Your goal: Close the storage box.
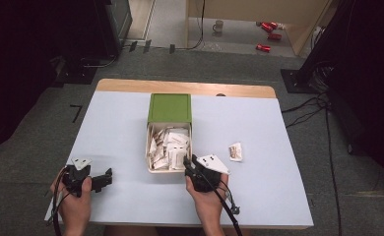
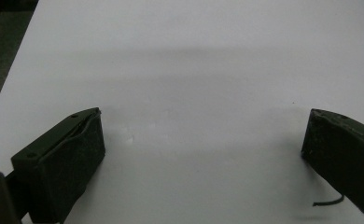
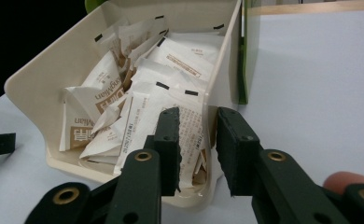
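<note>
Right tool (image 3: 196, 149), jaws narrowly parted astride the box (image 3: 31, 93) wall and a sachet (image 3: 189, 126), gripping neither, apparently positioned to extract it; left tool (image 2: 203, 154) wide open, empty.

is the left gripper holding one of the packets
No: in the left gripper view the left gripper has its jaws wide apart with just bare white table between them.

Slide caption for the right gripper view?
Right tongs straddling the cream box's wall, one jaw among paper sachets.
</note>
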A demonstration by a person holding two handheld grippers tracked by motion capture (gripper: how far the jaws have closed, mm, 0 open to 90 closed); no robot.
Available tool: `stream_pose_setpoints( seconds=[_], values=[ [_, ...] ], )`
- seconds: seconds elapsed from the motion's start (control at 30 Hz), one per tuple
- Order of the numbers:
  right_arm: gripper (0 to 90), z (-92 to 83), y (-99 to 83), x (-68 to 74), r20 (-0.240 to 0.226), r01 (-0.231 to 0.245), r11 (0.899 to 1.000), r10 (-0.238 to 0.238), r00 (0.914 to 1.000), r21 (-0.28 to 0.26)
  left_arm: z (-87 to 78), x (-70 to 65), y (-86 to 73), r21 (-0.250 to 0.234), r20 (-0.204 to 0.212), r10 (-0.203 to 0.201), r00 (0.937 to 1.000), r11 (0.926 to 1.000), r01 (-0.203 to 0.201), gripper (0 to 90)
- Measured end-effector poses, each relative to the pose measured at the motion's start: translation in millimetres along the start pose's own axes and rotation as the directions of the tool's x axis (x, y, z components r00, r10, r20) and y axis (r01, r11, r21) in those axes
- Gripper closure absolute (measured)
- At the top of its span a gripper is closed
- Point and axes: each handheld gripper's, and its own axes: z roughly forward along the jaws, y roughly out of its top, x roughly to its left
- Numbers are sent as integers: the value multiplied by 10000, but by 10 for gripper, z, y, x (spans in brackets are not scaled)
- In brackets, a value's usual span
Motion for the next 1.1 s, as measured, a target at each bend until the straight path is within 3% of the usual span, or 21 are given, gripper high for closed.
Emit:
stream_pose_setpoints(
  seconds=[0.3,0.6,0.93,1.1],
  values=[
    [784,123,-76,-16,474,-83,9987,59,9989,512,0,0,0,6,0,5,10000,10000,-5,0],
    [840,144,-93,60,1229,-136,9993,92,9924,349,1,-1,0,-13,2,-21,10000,10000,21,0],
    [868,149,17,78,1705,-115,9979,5,9854,635,1,-1,1,-3,2,-13,10000,10000,13,0],
    [867,167,66,105,1896,-375,9970,239,9816,684,1,-1,2,0,1,-12,10000,10000,12,0]
  ],
)
